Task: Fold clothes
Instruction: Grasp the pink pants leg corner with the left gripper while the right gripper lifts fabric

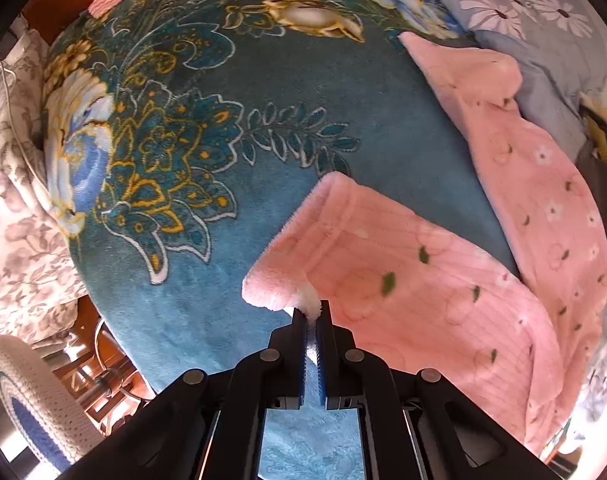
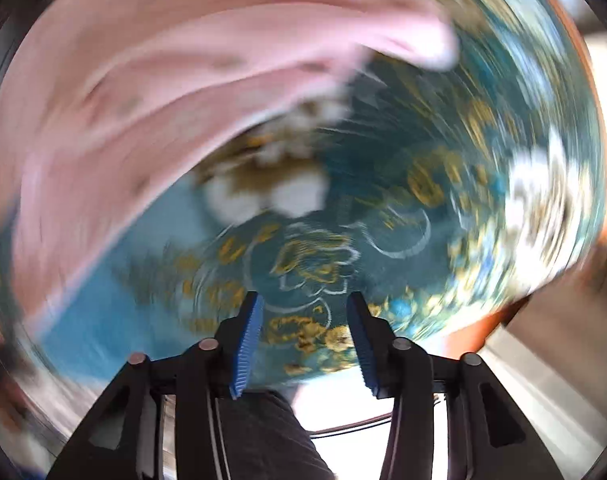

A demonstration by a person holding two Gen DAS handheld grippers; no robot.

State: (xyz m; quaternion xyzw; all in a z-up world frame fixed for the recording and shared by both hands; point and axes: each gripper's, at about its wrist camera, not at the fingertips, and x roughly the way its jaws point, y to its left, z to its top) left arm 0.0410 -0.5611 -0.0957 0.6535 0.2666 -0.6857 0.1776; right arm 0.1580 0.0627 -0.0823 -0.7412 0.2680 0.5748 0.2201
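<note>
Left claw (image 1: pixel 314 312) pinches pink garment (image 1: pixel 415 280); right claw (image 2: pixel 303 312) agape, empty.

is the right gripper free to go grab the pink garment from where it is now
Probably yes. The right gripper is open with nothing between its blue pads, and the pink garment lies unobstructed on the teal floral blanket ahead. That view is blurred, so the exact gap is unclear.

Both wrist cameras are looking steeply down from close above, sharing the teal floral blanket (image 1: pixel 231 184) and pink garment (image 1: pixel 443 280); right view is motion-blurred.
</note>
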